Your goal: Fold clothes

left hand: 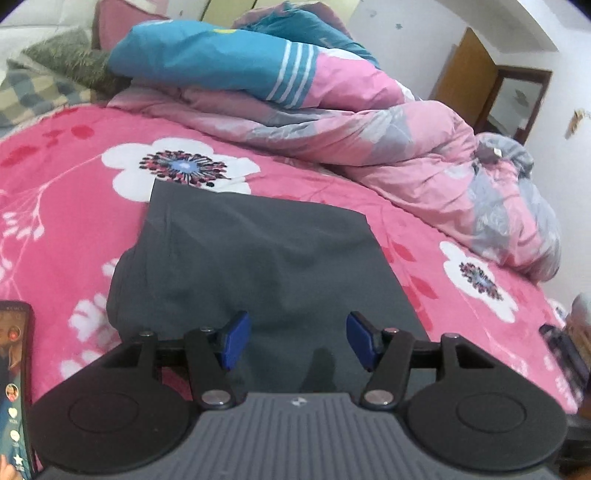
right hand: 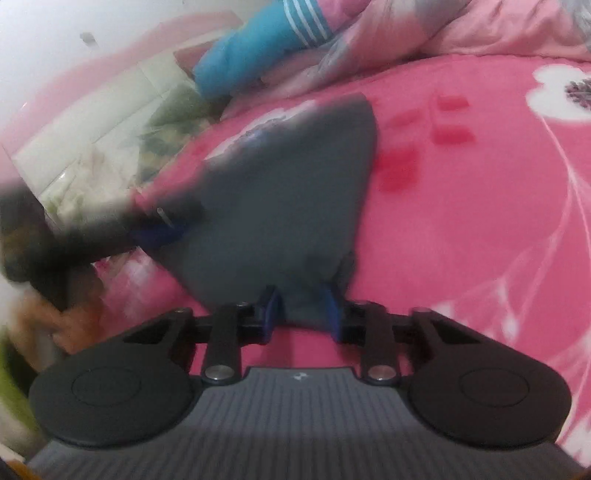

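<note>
While the left gripper hangs spread over the flat dark grey garment on the pink floral bedsheet, only this view shows a phone at left; right wrist view, blurred: right gripper pinches a garment corner, left gripper beyond.

The left tool hovers with jaws apart over the grey garment.

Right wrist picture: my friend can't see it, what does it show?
The right tool pinches a bunched corner of a dark grey garment lying on a pink flowered bedsheet. The picture is blurry; a crumpled pink and blue quilt lies behind.
</note>
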Demonstrator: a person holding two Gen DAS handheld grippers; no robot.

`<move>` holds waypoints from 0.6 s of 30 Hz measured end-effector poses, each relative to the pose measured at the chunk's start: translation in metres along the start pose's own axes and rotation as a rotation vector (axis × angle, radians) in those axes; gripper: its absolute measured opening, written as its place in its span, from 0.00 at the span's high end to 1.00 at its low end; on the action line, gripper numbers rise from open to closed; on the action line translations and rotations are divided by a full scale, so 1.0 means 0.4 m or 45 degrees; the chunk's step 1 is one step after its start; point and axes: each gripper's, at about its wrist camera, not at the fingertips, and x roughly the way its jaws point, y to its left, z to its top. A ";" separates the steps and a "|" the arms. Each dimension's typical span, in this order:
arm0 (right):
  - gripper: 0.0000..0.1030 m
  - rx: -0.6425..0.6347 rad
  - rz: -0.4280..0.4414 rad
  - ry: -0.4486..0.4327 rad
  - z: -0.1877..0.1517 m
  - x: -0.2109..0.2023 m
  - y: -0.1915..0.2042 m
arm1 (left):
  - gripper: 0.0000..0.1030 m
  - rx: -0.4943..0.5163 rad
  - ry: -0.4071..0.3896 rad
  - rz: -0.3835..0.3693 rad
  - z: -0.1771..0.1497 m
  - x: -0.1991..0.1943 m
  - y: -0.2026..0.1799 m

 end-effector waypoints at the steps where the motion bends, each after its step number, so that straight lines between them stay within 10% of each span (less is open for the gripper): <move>1: 0.77 0.020 -0.017 0.004 0.005 -0.009 0.003 | 0.42 0.000 0.000 -0.004 0.001 0.000 0.002; 6: 0.75 -0.204 -0.021 -0.135 0.028 -0.056 0.076 | 0.41 -0.087 0.005 -0.051 0.009 -0.002 0.026; 10: 0.75 -0.321 -0.047 0.021 -0.037 0.019 0.074 | 0.40 -0.134 -0.006 -0.080 0.018 -0.024 0.034; 18: 0.66 -0.196 -0.061 -0.125 -0.004 -0.081 0.049 | 0.32 -0.037 -0.105 -0.091 0.000 -0.132 -0.007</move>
